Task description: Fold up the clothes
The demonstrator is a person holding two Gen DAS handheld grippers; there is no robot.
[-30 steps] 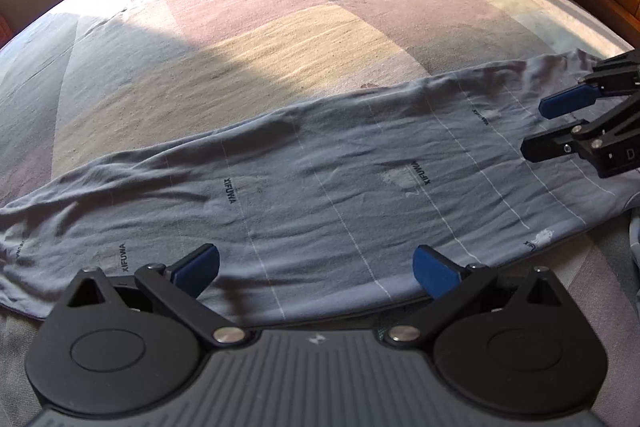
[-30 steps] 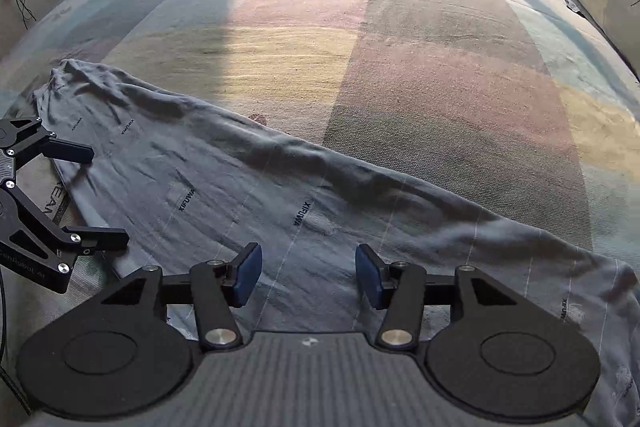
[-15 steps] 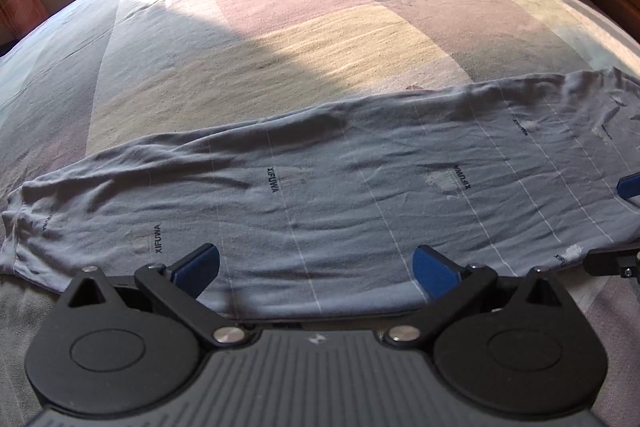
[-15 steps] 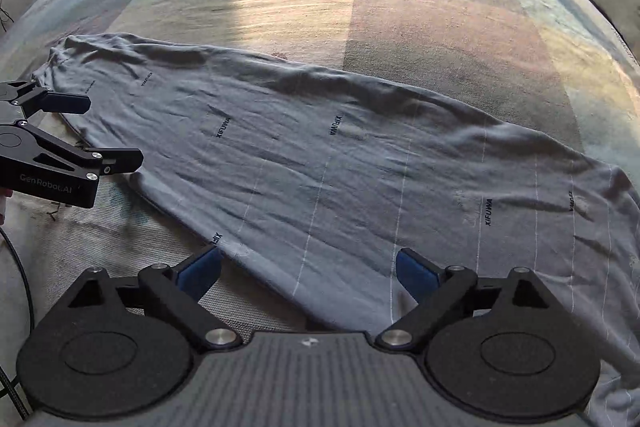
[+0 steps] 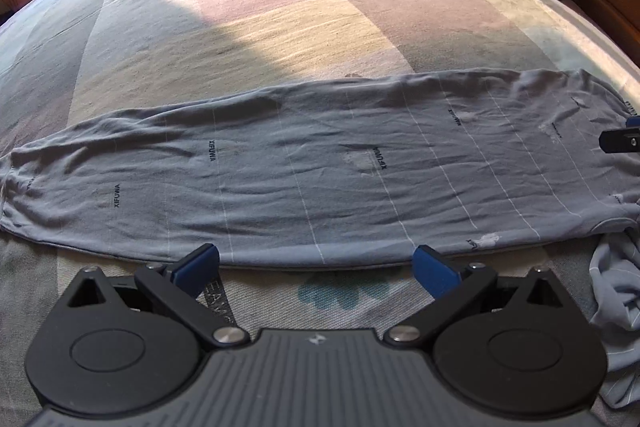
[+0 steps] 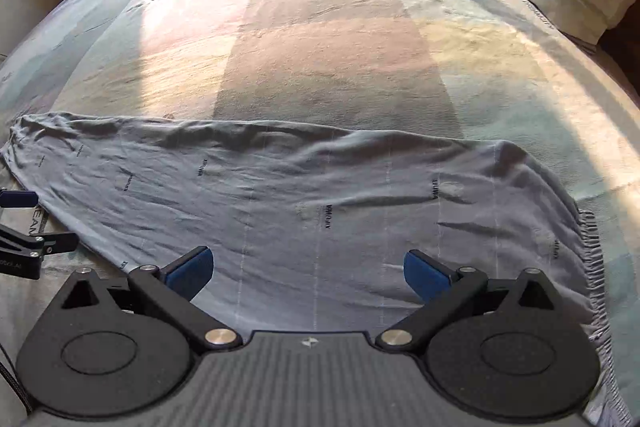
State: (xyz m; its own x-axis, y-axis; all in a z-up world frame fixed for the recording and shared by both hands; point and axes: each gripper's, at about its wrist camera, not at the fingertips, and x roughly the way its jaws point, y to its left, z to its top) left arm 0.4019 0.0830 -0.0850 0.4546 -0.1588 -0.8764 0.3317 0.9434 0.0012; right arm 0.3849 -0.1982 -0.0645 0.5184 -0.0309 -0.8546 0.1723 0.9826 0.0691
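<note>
The grey trousers (image 5: 320, 171) lie folded lengthwise and flat across the bed (image 5: 280, 7), ready, it appears, for a crosswise fold. The left gripper (image 5: 316, 265) is spread wide above the near edge, holding nothing. The right gripper (image 6: 308, 269) is opening above the cloth, with nothing between the jaws.

Strong sunlight patch far side, foreground shadowed, fisheye-bent edges.

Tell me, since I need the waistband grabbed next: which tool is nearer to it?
Right. The right tool hangs over the pants, its jaws opening and nothing between them, beside the elastic waistband. The left tool is near the leg end.
</note>
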